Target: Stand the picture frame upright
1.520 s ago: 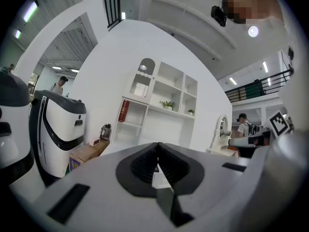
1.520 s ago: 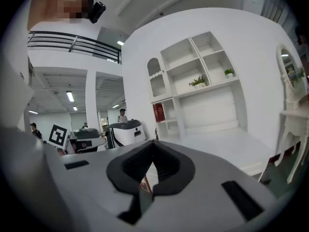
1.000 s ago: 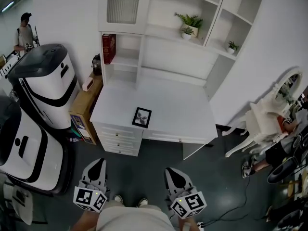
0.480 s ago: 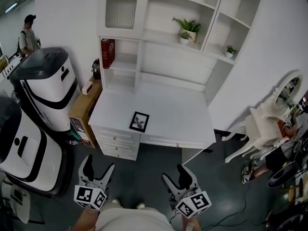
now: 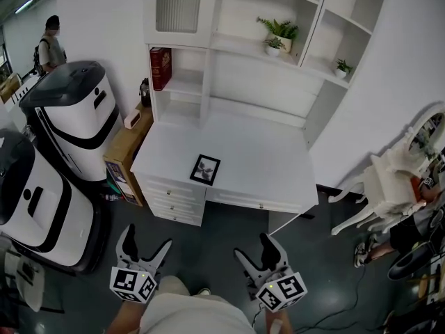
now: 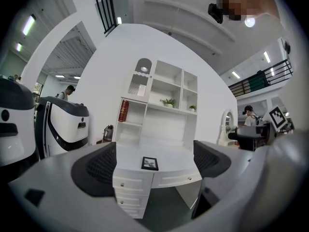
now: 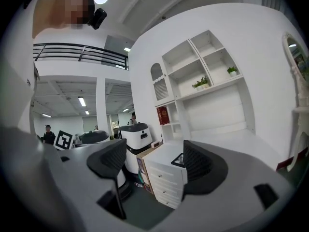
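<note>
The grey plastic left gripper [image 5: 146,239] and the matching grey plastic right gripper [image 5: 254,248] have black ribbed pads [image 6: 96,166] and white cubes with black square markers [image 5: 131,284]. The person wears a pale beige garment [image 5: 188,315].

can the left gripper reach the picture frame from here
Probably not yet: the left gripper, jaws just opened and empty, hangs over the floor short of the desk. Nothing blocks the picture frame lying flat near the front edge.
</note>
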Action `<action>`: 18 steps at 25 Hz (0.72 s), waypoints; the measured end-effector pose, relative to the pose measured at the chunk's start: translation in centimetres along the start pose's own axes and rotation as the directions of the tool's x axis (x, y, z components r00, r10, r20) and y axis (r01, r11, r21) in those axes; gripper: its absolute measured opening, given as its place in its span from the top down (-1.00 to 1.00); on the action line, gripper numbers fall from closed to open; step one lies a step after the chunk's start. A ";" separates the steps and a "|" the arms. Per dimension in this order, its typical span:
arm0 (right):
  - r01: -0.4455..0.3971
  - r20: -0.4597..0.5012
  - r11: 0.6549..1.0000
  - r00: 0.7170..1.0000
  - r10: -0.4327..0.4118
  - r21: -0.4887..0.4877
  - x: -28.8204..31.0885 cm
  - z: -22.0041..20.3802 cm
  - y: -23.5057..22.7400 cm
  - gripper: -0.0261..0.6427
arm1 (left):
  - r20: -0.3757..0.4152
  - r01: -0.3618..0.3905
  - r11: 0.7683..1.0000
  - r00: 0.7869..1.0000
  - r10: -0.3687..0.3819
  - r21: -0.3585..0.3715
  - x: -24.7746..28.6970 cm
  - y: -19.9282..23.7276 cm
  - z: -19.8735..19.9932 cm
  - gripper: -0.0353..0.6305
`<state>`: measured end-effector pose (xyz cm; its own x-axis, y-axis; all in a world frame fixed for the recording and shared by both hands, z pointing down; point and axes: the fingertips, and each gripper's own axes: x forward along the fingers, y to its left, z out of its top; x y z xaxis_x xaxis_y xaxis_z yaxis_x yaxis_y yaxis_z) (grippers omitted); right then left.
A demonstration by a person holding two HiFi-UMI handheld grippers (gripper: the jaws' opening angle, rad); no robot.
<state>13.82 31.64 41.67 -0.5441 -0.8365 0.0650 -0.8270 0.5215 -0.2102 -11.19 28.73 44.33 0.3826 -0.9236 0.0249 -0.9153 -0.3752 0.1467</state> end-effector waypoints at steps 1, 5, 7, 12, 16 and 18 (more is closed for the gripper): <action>-0.007 -0.010 1.000 1.000 0.007 0.010 0.3 -0.4 0.0 -0.17 | -0.009 -0.005 1.000 1.000 0.005 -0.002 0.0 0.1 -0.3 -0.55; -0.036 -0.050 0.999 0.998 0.038 0.037 2.4 -1.7 -0.1 -0.17 | -0.046 -0.023 1.000 0.999 0.022 -0.021 0.5 1.2 -1.9 -0.55; -0.047 -0.072 0.998 0.996 0.050 0.041 3.8 -2.2 -0.2 -0.17 | -0.071 -0.028 0.999 0.997 0.025 -0.044 1.4 1.9 -3.2 -0.55; -0.025 -0.117 0.998 0.993 0.031 0.054 7.4 -3.2 -1.5 -0.17 | -0.118 0.027 0.997 0.992 -0.036 -0.079 6.5 2.4 -5.4 -0.55; 0.001 -0.149 0.996 0.989 0.012 0.086 12.3 -3.7 -3.7 -0.15 | -0.105 0.068 0.995 0.992 -0.076 -0.078 12.2 4.7 -4.7 -0.55; 0.005 -0.163 0.996 0.987 0.010 0.088 15.7 -3.4 -4.6 -0.15 | -0.111 0.077 0.992 0.990 -0.088 -0.096 15.2 6.7 -4.7 -0.55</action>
<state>8.66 16.70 46.97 -0.5678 -0.7929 0.2214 -0.8140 0.5006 -0.2947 -10.90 12.59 50.33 0.4729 -0.8727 0.1217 -0.8667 -0.4359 0.2425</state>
